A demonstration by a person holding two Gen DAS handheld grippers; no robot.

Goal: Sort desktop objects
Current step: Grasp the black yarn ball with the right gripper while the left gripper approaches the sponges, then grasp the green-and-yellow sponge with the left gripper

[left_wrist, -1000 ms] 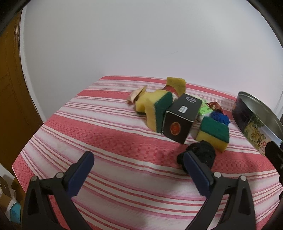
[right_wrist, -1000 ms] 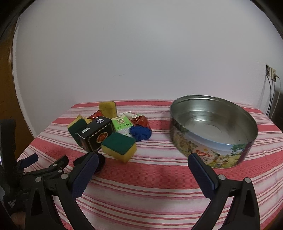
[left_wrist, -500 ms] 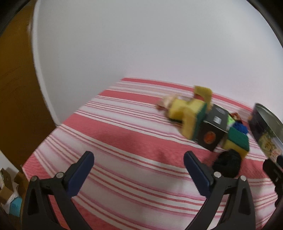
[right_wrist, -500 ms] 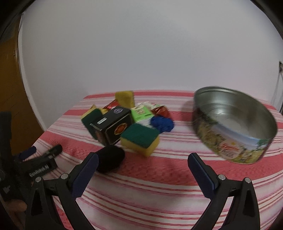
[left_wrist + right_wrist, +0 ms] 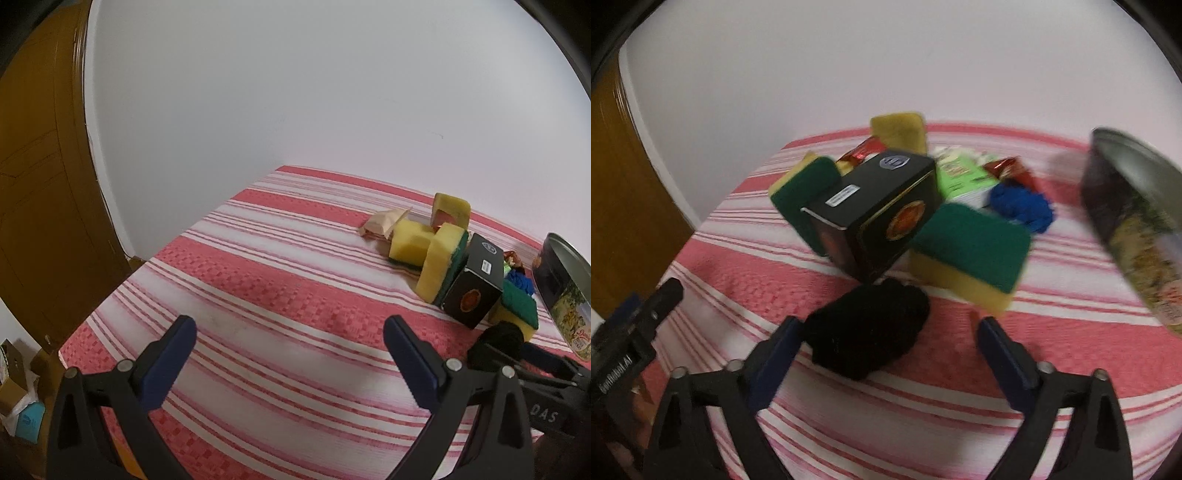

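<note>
- The right gripper [image 5: 886, 347] is seen with jaws closing around the soft black knitted bundle [image 5: 868, 328] on the red-and-white striped surface [image 5: 923, 424]; nothing appears pinched yet, though blur hinders judgement.
- The black rectangular box [image 5: 879, 210] just beyond could be nudged.
- Only a fold might be caught, and slippage risked before the round printed tin [image 5: 1137, 229].
- The left gripper [image 5: 290, 363] is held wide apart, empty.

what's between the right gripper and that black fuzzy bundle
Nothing visible. The black fuzzy bundle already lies between the closing right gripper jaws, against the left pad; the black box sits behind it.
</note>
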